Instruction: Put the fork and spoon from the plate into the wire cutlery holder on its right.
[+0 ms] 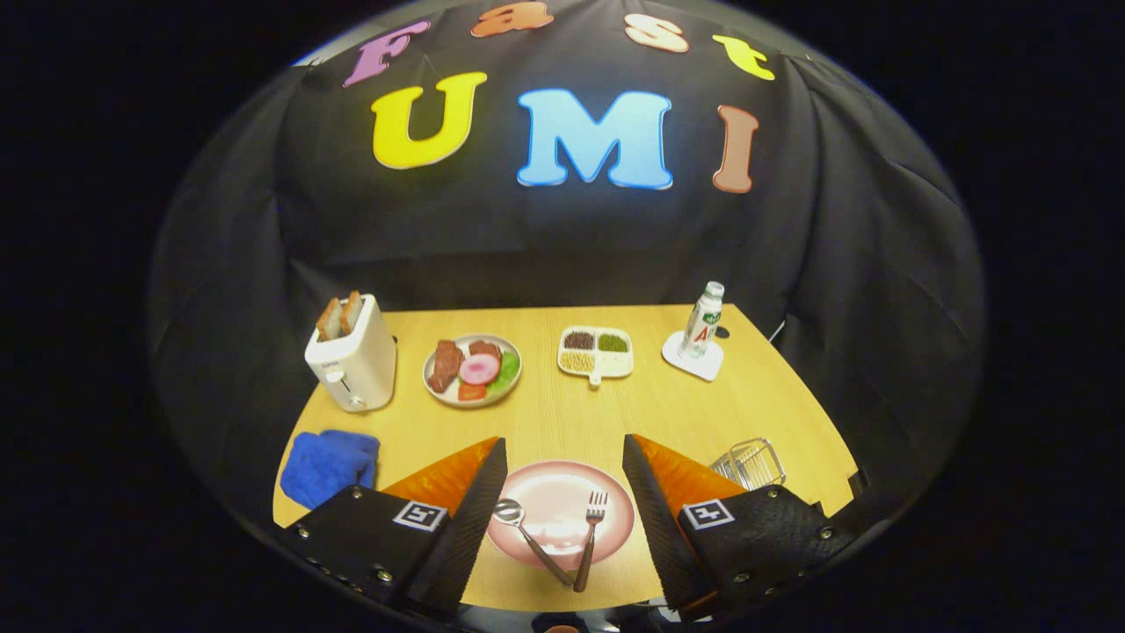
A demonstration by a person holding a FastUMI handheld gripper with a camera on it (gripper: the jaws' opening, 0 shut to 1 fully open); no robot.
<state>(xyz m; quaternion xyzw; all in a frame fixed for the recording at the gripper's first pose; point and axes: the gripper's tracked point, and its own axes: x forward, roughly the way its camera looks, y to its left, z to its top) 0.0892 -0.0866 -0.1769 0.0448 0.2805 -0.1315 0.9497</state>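
tool (562, 492) wide open, holding nothing, above the pink plate (545, 492); fork (591, 536) & spoon (527, 532) crossed on it, handle ends touching; wire holder (751, 462) just right; imo grab fork mid-handle first, w/o nudging the spoon

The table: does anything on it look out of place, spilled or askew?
Nothing looks spilled or damaged. On the pink plate, between the open tool fingers, the spoon and fork lie with handles crossed at the near rim. The wire cutlery holder stands upright to its right.
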